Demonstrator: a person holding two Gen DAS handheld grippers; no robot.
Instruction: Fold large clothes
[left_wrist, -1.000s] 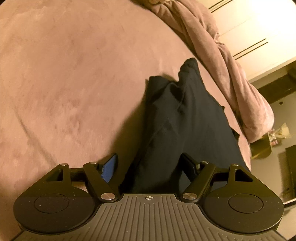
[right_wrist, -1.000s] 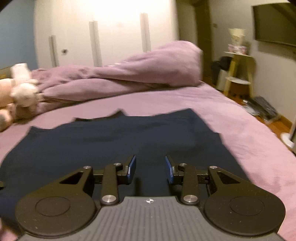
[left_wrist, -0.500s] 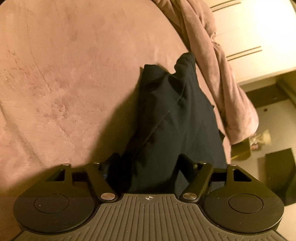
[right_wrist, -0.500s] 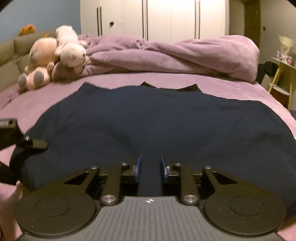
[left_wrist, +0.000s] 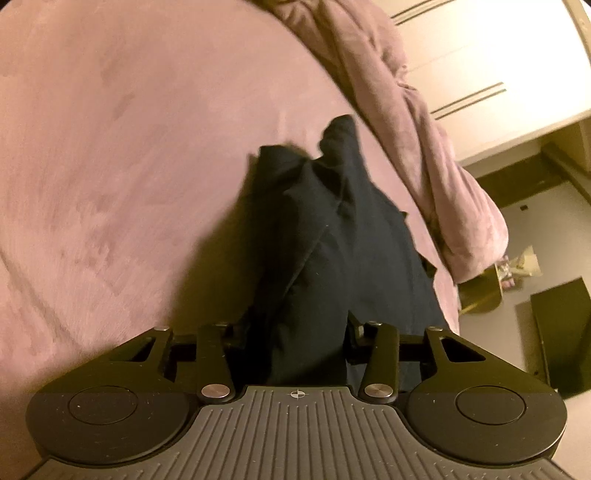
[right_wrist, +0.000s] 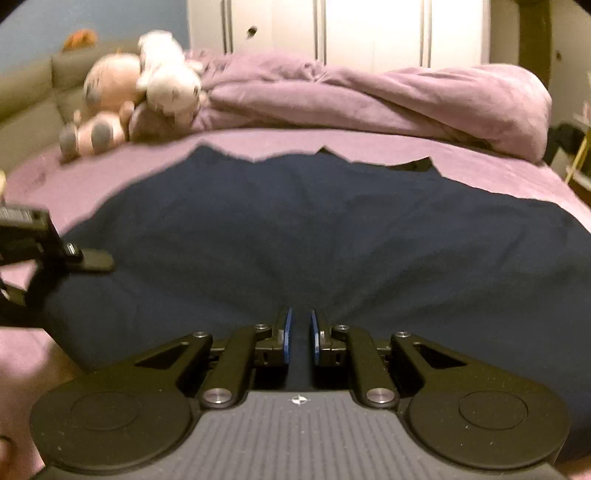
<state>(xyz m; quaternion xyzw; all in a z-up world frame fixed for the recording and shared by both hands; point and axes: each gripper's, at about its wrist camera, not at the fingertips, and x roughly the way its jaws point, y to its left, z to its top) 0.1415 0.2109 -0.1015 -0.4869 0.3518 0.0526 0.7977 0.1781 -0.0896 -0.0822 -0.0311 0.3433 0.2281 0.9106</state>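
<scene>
A large dark navy garment (right_wrist: 314, 229) lies spread on the purple bed. In the left wrist view it (left_wrist: 332, 236) runs away from me in bunched folds. My left gripper (left_wrist: 295, 336) has cloth piled between its fingers, which stand apart and are partly buried; the jaws are not closed on it. My right gripper (right_wrist: 299, 332) is nearly closed, pinching the garment's near edge between its blue pads (right_wrist: 287, 332). The left gripper also shows in the right wrist view (right_wrist: 44, 251) at the garment's left edge.
A rumpled purple duvet (right_wrist: 406, 96) lies along the far side of the bed (left_wrist: 110, 147). Stuffed toys (right_wrist: 140, 92) sit at the far left. White wardrobe doors (right_wrist: 369, 29) stand behind. A small shelf (left_wrist: 517, 266) stands past the bed.
My right gripper's fingers closed from wide apart onto the garment's near edge while the view swung left. My left gripper's fingers moved in around the bunched cloth, which hid its blue pad.
</scene>
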